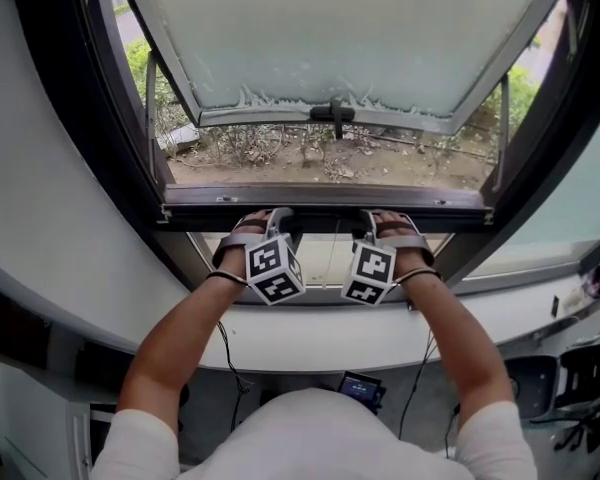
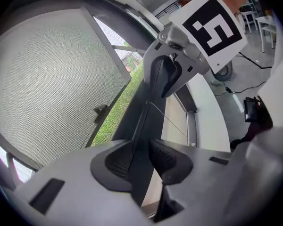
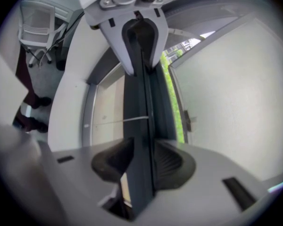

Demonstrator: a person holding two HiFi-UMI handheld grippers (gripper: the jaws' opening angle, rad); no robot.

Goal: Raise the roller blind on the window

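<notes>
Rail: your roller blind's dark bottom rail (image 1: 325,211) lies level across the window opening, low down and just above the sill.
Grip: you have the left gripper (image 1: 271,220) and the right gripper (image 1: 380,221) both clamped on that rail. Each pair of pads presses its two faces, and the two grippers sit near each other around its middle.
Fabric: a beige sheet (image 1: 330,258), which I take for the blind's cloth, shows only in the narrow strip between the rail and the sill.
Done: as I judge it, you have secured the two-handed hold and little more.
Left: nearly all of the upward travel, since the rail sits low and the opening above it is uncovered.
Window: the frosted sash (image 1: 360,38) is swung outward, with a dark handle (image 1: 332,113) at its free edge. Bare earth and dry plants (image 1: 310,153) lie outside.
Sill: a white curved ledge (image 1: 80,298) runs under your forearms.
Room: below you are a grey floor (image 1: 240,398), loose cables and a small device with a lit screen (image 1: 361,388). A white chair (image 3: 35,27) shows in the right gripper view.
</notes>
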